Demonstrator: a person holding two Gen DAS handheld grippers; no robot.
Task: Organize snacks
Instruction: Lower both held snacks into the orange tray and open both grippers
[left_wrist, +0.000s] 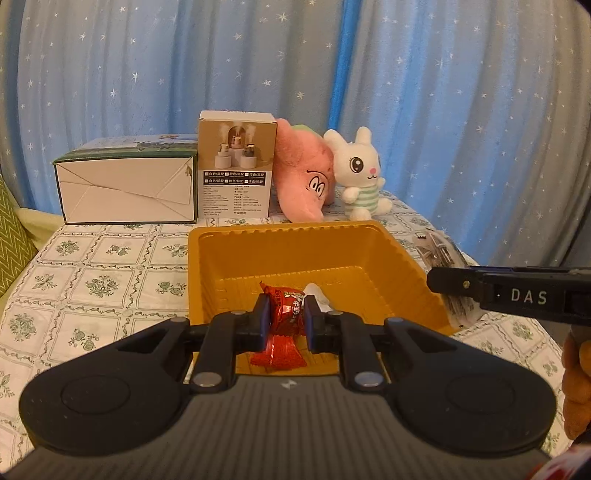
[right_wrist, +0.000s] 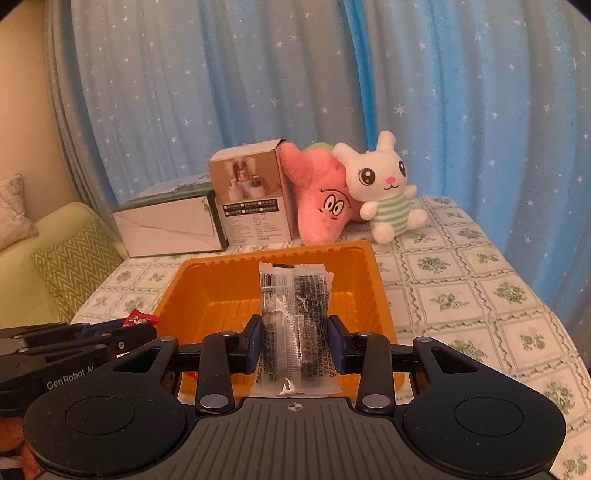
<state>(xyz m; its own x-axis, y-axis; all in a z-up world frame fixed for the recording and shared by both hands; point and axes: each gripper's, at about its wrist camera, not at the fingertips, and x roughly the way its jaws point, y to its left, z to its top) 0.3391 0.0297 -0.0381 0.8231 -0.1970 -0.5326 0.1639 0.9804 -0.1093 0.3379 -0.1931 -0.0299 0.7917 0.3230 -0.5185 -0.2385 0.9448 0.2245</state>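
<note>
My left gripper (left_wrist: 285, 320) is shut on a red wrapped candy (left_wrist: 284, 306) and holds it over the near side of the yellow plastic tray (left_wrist: 229, 254). A white item (left_wrist: 317, 293) lies in the tray behind the candy. My right gripper (right_wrist: 295, 339) is shut on a clear packet with dark contents (right_wrist: 295, 314), held upright over the near part of the same tray (right_wrist: 207, 291). The right gripper shows at the right of the left wrist view (left_wrist: 436, 282). The left gripper with the red candy (right_wrist: 138, 318) shows at the left of the right wrist view.
The tray sits on a table with a green floral cloth (left_wrist: 92, 280). Behind it stand a white and green box (left_wrist: 125, 188), a product carton (left_wrist: 236, 166), a pink star plush (left_wrist: 306, 177) and a white bunny plush (left_wrist: 360, 170). A blue starred curtain hangs behind. A green sofa (right_wrist: 55, 266) is at left.
</note>
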